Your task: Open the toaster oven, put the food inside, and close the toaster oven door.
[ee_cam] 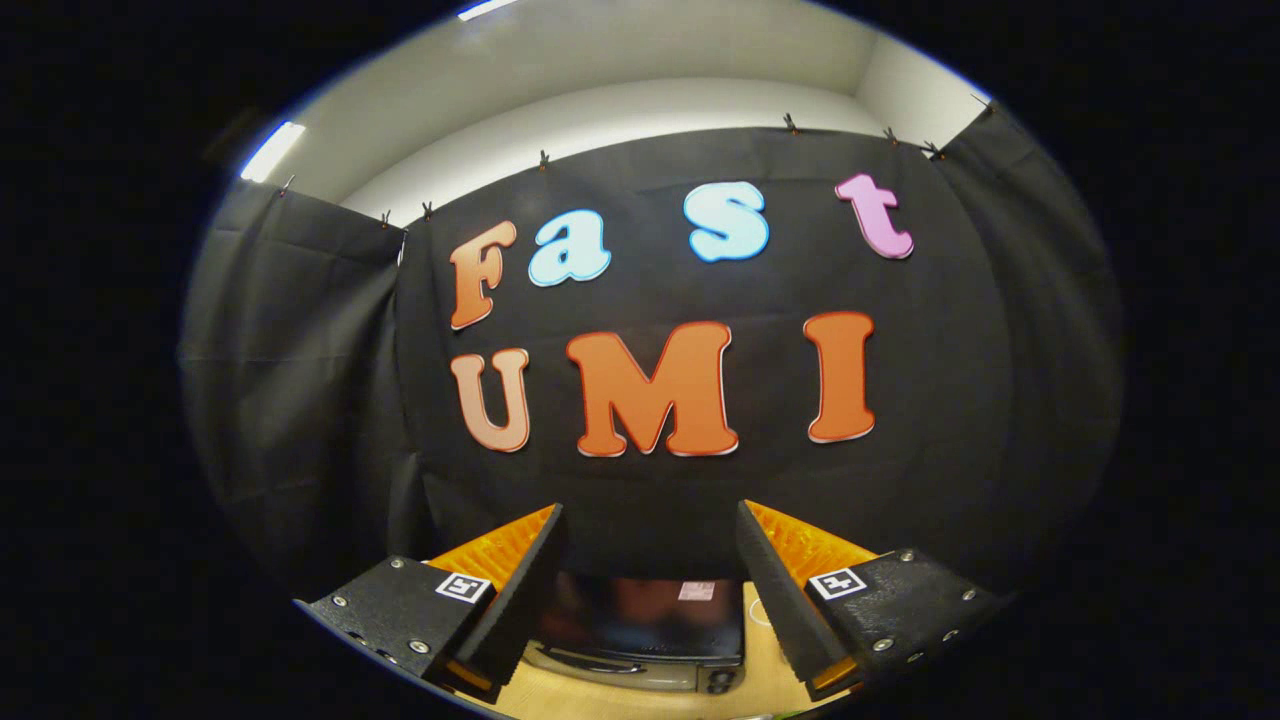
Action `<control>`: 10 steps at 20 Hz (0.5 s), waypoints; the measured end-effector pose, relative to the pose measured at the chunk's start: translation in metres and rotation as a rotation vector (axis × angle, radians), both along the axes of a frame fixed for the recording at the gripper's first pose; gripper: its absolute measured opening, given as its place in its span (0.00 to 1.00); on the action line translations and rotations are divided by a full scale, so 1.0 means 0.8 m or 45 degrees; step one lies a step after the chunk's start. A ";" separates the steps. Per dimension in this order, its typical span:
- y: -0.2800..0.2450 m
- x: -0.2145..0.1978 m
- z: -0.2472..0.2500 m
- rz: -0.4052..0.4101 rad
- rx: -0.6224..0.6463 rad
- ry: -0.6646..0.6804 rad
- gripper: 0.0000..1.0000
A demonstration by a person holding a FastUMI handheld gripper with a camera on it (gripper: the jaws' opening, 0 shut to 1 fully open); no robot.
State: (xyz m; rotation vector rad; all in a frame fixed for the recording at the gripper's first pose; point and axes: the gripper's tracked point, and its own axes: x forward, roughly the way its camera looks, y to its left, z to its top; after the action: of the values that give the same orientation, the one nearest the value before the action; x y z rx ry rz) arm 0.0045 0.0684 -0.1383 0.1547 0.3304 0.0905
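Observation:
My gripper (pixel 650 525) is held high and stands open, with nothing between its fingers. Below and between the fingers I see the toaster oven (pixel 640 640), a dark box with a glossy top and a silver front. Its door looks closed, with a handle along the front and a knob at the right. It stands on a light wooden table (pixel 760 680). No food is in sight.
The booth's black cloth wall (pixel 300 400) hangs close behind the oven and wraps around both sides. Above it is a white ceiling with strip lights (pixel 272 150).

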 end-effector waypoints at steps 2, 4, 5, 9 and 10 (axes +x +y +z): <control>0.017 -0.004 -0.035 0.021 0.035 0.094 1.00; 0.033 -0.006 -0.061 0.037 0.049 0.161 0.99; 0.040 -0.006 -0.077 0.046 0.050 0.194 0.99; 0.076 -0.022 -0.143 0.097 0.058 0.348 0.98; 0.083 -0.027 -0.163 0.102 0.058 0.402 0.98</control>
State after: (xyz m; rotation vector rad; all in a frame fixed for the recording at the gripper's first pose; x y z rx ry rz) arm -0.0171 0.1351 -0.2684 0.2015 0.6504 0.1534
